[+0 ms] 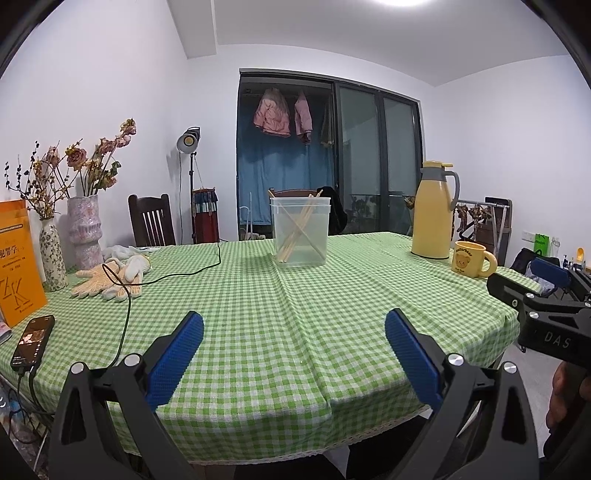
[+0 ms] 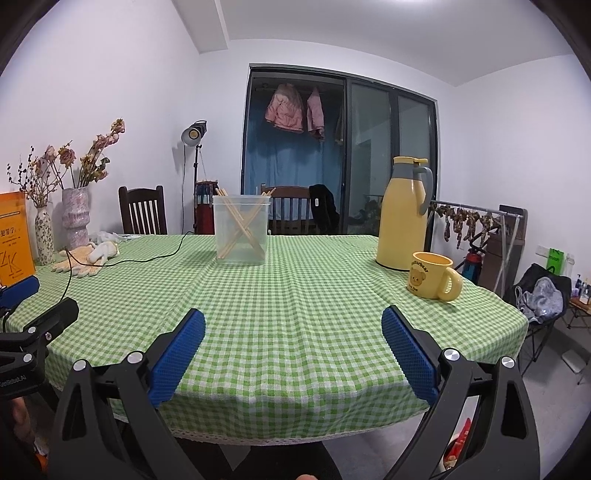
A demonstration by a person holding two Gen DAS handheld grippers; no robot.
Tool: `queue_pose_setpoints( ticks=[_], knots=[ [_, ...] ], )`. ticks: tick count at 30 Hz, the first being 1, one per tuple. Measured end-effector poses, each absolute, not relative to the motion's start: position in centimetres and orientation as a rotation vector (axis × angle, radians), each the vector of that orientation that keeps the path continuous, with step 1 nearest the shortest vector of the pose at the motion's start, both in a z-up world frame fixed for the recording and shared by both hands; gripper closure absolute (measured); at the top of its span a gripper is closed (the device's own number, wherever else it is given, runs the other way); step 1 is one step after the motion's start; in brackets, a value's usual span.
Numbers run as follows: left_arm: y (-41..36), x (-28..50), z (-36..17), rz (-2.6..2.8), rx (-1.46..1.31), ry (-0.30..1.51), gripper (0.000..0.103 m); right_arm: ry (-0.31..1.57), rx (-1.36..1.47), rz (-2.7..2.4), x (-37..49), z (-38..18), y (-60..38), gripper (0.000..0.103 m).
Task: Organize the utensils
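White walls (image 2: 122, 92) and a white ceiling (image 2: 369, 33) enclosed the room. Straight ahead of the claw, a dark-framed sliding glass door (image 2: 373, 166) was set in the far wall, with two pink padded jackets (image 2: 286, 110) hung in its open left part before a blue curtain (image 2: 284, 173). Ahead and to the left, a studio lamp on a black stand (image 2: 194, 134) was lit, beside a dark wooden slatted chair (image 2: 142, 212). Far to the right, a metal drying rack (image 2: 476, 218) was seen over grey floor (image 2: 561, 376).
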State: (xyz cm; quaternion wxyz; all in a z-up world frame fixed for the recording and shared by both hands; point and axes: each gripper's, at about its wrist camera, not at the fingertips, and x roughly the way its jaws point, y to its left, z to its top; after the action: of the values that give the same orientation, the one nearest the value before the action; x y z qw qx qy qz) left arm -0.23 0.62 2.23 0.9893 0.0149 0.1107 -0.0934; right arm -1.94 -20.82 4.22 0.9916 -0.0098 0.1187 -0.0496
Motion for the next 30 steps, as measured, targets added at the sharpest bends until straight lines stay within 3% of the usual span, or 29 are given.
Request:
queue_pose_setpoints(
  ticks=[30],
  knots=[
    [0.35,-0.77,2.30,-0.198,0.038,0.205,0.007,0.234,-0.026,-0.107,-2.11,4.27,-21.00,0.011]
  ],
)
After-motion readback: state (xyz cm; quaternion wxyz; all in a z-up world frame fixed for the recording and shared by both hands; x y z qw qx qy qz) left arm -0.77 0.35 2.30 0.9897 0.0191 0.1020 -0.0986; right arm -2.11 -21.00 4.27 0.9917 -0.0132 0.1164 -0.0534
